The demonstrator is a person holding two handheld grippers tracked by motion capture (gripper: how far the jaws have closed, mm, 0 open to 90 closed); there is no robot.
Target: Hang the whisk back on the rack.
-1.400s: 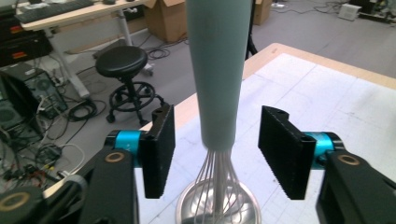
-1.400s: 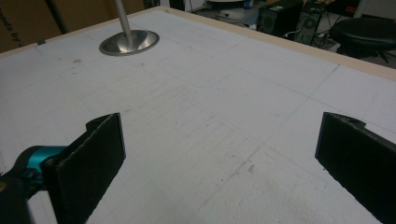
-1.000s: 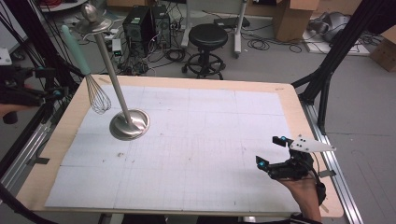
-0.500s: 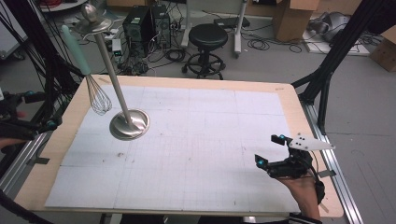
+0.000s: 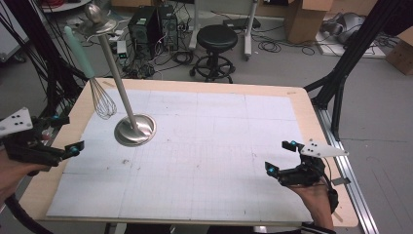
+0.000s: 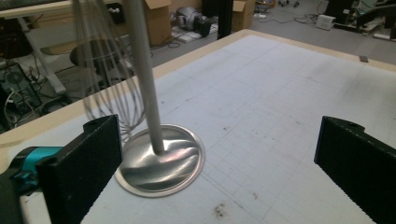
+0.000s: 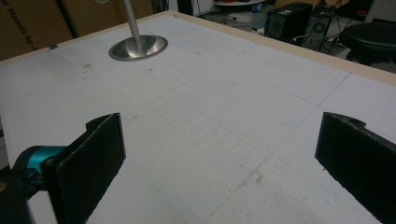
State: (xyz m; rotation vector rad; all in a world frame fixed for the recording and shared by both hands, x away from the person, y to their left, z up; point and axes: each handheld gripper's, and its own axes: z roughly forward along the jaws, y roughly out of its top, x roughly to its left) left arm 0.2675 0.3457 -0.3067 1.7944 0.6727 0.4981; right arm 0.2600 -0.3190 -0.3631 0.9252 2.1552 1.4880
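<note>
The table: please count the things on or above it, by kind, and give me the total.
Metal stand with a round base: 1
Whisk with a pale green handle, hanging from the stand: 1
Grippers, left gripper and right gripper, both open and holding nothing: 2
Total: 4

The left gripper (image 5: 68,134), jaws wide apart, hovers at the table's (image 5: 302,105) left edge in the person's left hand (image 5: 12,170), while the right gripper (image 5: 281,157), equally wide, hovers over its right front corner in the right hand (image 5: 314,197).
</note>
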